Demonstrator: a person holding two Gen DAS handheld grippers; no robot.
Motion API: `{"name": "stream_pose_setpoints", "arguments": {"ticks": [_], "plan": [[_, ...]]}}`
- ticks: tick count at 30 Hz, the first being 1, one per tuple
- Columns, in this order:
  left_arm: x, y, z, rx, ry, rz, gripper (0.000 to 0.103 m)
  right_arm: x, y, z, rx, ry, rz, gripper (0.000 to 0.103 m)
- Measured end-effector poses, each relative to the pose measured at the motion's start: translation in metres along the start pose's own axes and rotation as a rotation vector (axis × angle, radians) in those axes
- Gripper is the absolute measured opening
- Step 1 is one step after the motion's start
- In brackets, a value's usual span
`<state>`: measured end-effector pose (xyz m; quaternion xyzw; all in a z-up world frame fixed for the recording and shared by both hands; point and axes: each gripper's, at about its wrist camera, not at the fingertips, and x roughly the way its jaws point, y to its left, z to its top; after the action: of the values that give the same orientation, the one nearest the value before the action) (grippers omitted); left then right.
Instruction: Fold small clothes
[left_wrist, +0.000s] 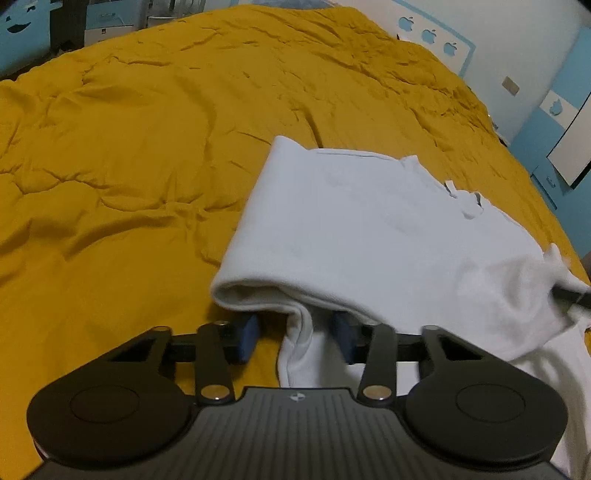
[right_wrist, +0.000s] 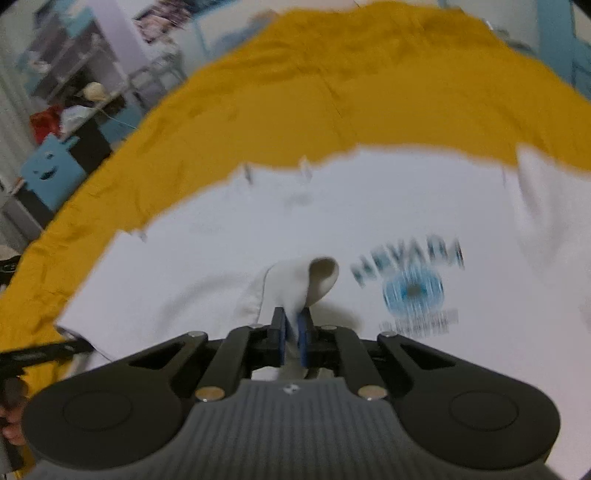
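Mustard bedspread (left_wrist: 129, 155) is carrying a white T-shirt (left_wrist: 362, 229) lying rumpled on the bed. Left hand-held gripper (left_wrist: 295, 338) is sitting released, blue pads astride a shirt fold; right hand-held gripper (right_wrist: 291, 338) is pinching a raised shirt fold, blurred blue print just beyond.

A home bedroom: a bed spread with a rumpled mustard-yellow duvet (left_wrist: 155, 155) fills both views. Around it stand pale walls with blue apple cut-outs (left_wrist: 428, 35), a cluttered shelving unit (right_wrist: 74, 74), and a blue box with a smiling face (right_wrist: 48, 170).
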<state>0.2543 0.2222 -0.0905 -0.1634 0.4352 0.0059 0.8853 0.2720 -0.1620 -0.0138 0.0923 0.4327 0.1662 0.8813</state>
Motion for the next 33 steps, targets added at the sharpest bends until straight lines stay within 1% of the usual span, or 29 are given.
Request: {"name": "stream_pose_setpoints", "arguments": {"ticks": [2,3,6,9,11,13,14,16,17,20,22,23,24,26,27,30,33], "plan": [[0.003,-0.001,-0.001,0.006,-0.005,-0.004,0.032,-0.009,0.010,0.021,-0.045,-0.033,0.024,0.001],[0.004,-0.001,-0.001,0.002,-0.003,-0.013,0.026,-0.013,0.017,0.035,-0.074,-0.051,0.030,0.001],[0.008,0.000,-0.002,-0.014,0.001,-0.009,0.020,-0.025,0.034,0.077,-0.133,-0.104,0.065,0.001],[0.010,-0.003,-0.004,-0.002,0.003,0.007,0.018,-0.046,0.045,0.117,-0.147,-0.173,0.130,0.000],[0.011,-0.005,-0.004,0.010,0.004,0.018,0.017,-0.069,0.043,0.136,-0.138,-0.245,0.159,0.000],[0.012,-0.005,-0.004,0.006,0.008,0.021,0.017,-0.090,0.030,0.145,-0.115,-0.306,0.154,0.000],[0.012,-0.004,-0.004,0.002,0.010,0.021,0.017,-0.098,0.017,0.147,-0.095,-0.323,0.132,0.000],[0.012,-0.004,-0.004,0.005,0.011,0.022,0.016,-0.101,-0.010,0.145,-0.057,-0.310,0.064,0.000],[0.012,-0.004,-0.004,0.007,0.010,0.025,0.016,-0.097,-0.028,0.141,-0.026,-0.285,0.022,0.000],[0.011,-0.007,-0.005,0.014,0.013,0.036,0.016,-0.070,-0.080,0.115,0.052,-0.168,-0.098,0.000],[0.011,-0.009,-0.005,0.020,0.024,0.046,0.016,-0.049,-0.108,0.095,0.099,-0.086,-0.151,0.000],[0.010,-0.009,-0.005,0.026,0.028,0.049,0.016,-0.040,-0.122,0.084,0.135,-0.049,-0.159,0.000],[0.009,-0.011,-0.006,0.033,0.033,0.052,0.016,-0.032,-0.133,0.075,0.154,-0.032,-0.173,0.000],[0.006,-0.011,-0.007,0.046,0.044,0.052,0.017,-0.020,-0.148,0.059,0.164,-0.013,-0.209,0.000],[0.005,-0.011,-0.008,0.051,0.050,0.055,0.017,-0.016,-0.156,0.053,0.181,0.001,-0.213,0.000],[0.001,-0.016,-0.008,0.057,0.079,0.080,0.017,0.004,-0.168,0.041,0.180,0.040,-0.228,0.000],[-0.003,-0.018,-0.009,0.039,0.096,0.099,0.017,0.011,-0.174,0.027,0.178,0.052,-0.234,0.000]]}}
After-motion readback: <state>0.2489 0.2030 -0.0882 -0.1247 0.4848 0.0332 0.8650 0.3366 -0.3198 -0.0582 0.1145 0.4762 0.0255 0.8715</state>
